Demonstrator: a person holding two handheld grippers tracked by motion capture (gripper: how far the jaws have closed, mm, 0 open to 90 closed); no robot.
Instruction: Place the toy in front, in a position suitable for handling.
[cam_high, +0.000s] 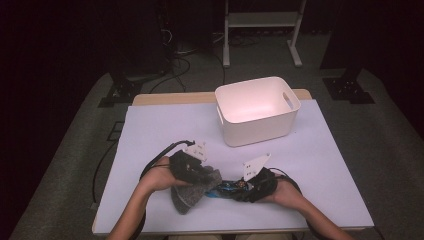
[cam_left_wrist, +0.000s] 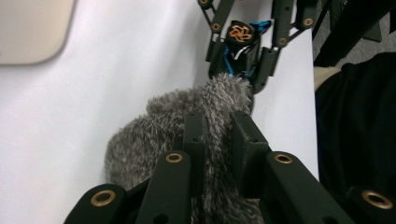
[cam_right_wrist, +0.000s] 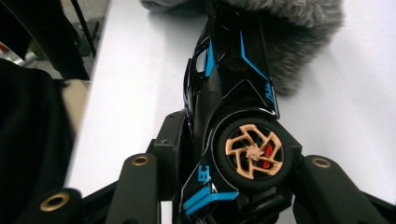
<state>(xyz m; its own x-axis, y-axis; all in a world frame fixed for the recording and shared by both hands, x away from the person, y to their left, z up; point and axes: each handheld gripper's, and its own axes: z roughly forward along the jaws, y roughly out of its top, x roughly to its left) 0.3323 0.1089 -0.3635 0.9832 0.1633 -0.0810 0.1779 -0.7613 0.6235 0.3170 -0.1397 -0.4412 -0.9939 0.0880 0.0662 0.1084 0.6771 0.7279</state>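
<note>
A white-covered table is set in a dark room, with a stand and cables on the floor beyond its far edge. Near the front edge, about mid-width, a black toy car with blue trim and gold wheels is seen with its nose tucked into a grey fuzzy pouch. The car's long axis is judged to run roughly along the front edge, pouch end towards the left gripper, wheel end towards the right gripper. The left gripper is clamped on a fold of the pouch, jaws nearly together. The right gripper is closed on the car's rear, one pad against the body and one by the wheel; the hold appears firm. The two grippers face each other along that axis, so a straight pull apart or push together is judged the next move. A white bin stands empty towards the far right corner, well apart.
</note>
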